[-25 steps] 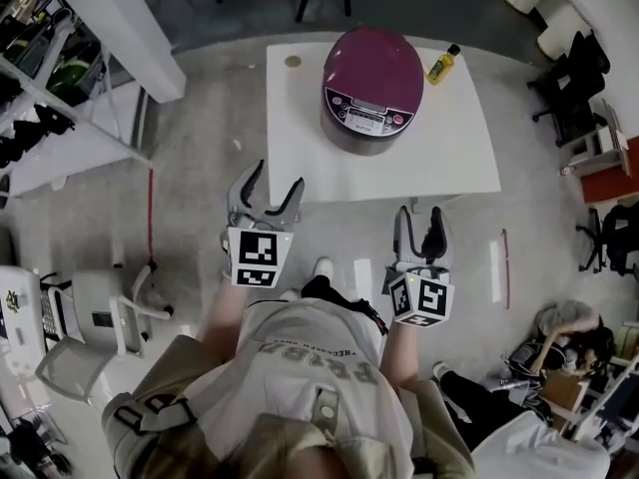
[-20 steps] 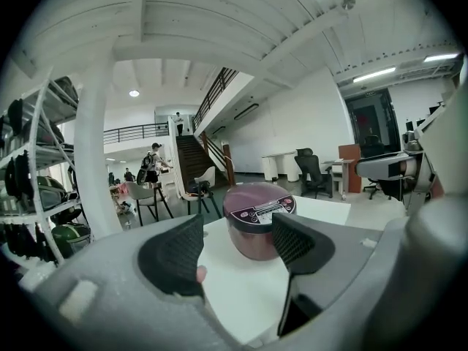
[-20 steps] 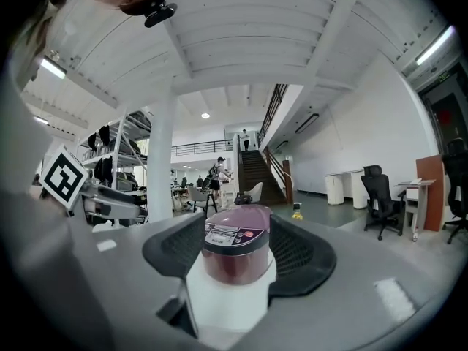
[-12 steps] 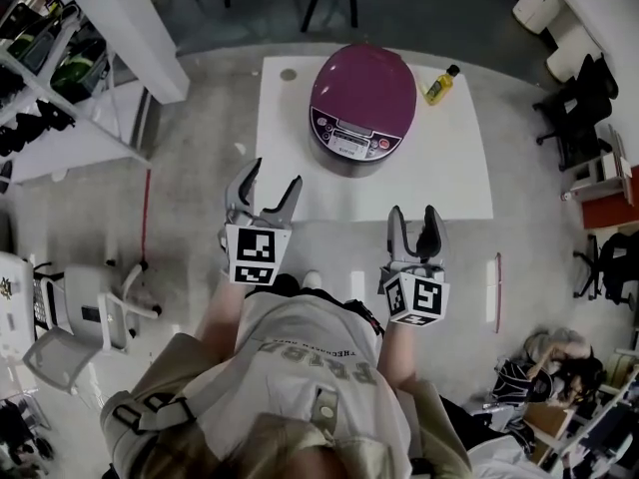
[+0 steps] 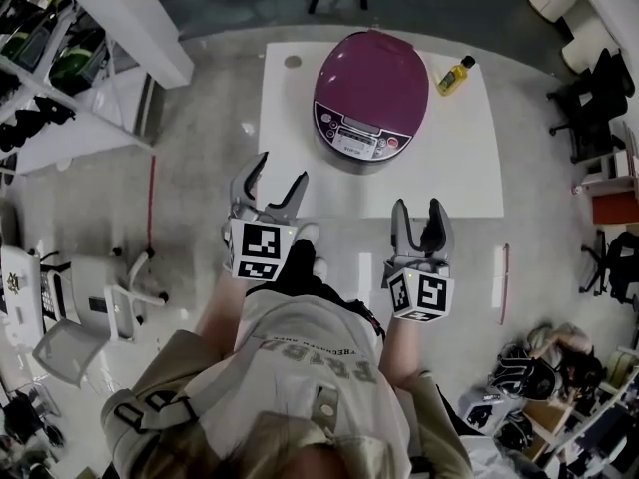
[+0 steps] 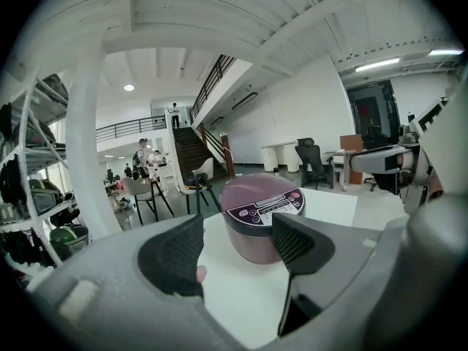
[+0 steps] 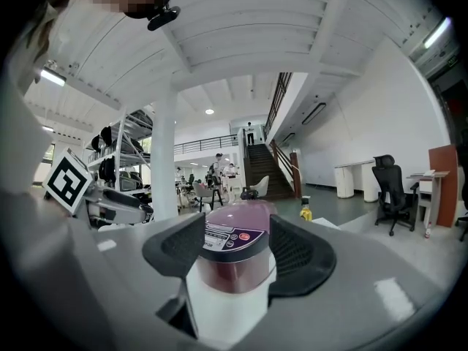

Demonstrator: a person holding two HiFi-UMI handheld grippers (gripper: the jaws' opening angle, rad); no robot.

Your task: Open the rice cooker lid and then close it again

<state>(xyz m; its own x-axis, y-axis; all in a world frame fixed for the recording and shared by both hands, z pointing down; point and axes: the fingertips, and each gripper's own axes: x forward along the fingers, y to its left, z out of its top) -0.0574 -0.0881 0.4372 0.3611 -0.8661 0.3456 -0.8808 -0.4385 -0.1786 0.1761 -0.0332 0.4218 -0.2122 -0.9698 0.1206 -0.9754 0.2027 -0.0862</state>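
A purple rice cooker (image 5: 369, 96) with its lid down stands on a white table (image 5: 449, 158), its control panel facing me. It also shows between the jaws in the left gripper view (image 6: 259, 214) and the right gripper view (image 7: 235, 251). My left gripper (image 5: 271, 185) hangs in front of the table's near left corner, open and empty. My right gripper (image 5: 420, 214) is just short of the table's front edge, open and empty too. Both are well apart from the cooker.
A small yellow bottle (image 5: 454, 73) stands on the table's far right. A round mark (image 5: 292, 62) sits at the far left corner. Shelving (image 5: 60, 78) and a white pillar stand at the left, office chairs (image 5: 594, 98) at the right.
Both grippers and the person have come closer to the table; the cooker looks larger and nearer. The jaws keep the same spread.
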